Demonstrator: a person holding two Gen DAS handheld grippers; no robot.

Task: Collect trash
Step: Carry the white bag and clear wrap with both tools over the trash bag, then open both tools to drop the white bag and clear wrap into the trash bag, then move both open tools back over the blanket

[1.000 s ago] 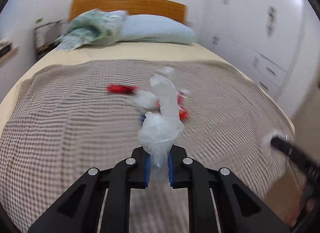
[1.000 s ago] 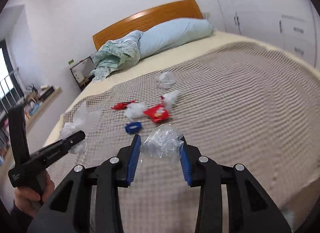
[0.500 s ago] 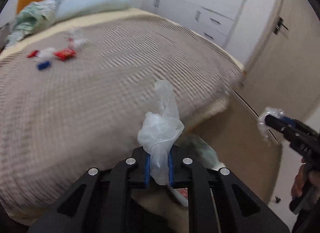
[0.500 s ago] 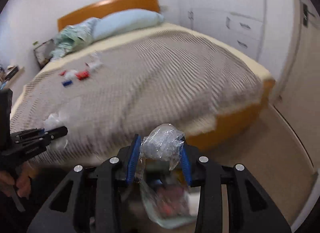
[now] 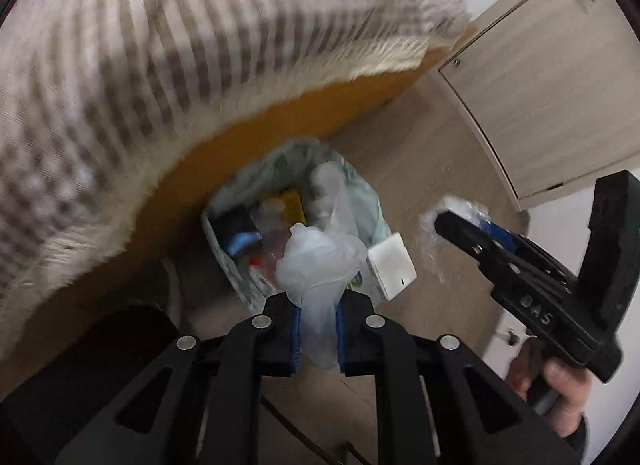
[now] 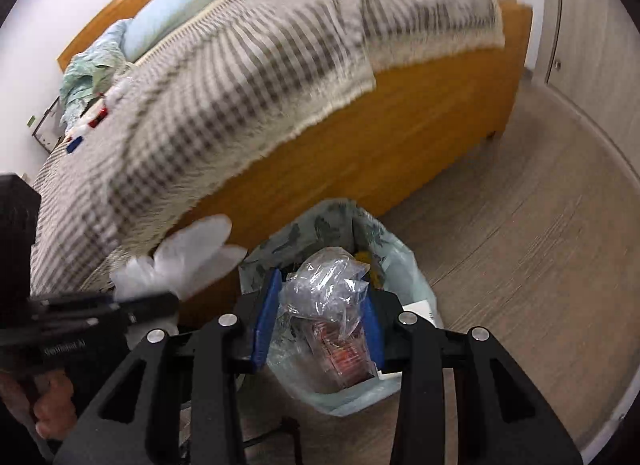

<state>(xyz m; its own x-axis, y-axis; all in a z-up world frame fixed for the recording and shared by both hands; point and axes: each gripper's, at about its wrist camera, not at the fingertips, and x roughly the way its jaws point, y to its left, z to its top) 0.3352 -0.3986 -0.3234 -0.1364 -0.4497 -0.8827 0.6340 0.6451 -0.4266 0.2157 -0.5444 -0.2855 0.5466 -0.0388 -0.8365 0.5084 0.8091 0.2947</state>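
Bed (image 6: 248,77), with checked blanket, now fills 10–12 o'clock of both views; it was straight ahead a second ago. Floor (image 6: 520,225) and lined trash bin (image 6: 400,261) have been brought beneath both grippers, at foot of bed.

Left gripper (image 5: 318,329) is kept nearly shut on a white plastic glove (image 5: 320,261), above the bin.

Right gripper (image 6: 316,325): jaws have just been opening slightly; crumpled clear wrapper (image 6: 324,285) is between the pads, directly over the bin.

Judged: carry finished, drop starting. More litter (image 6: 92,117) remains on the blanket at 9 o'clock.
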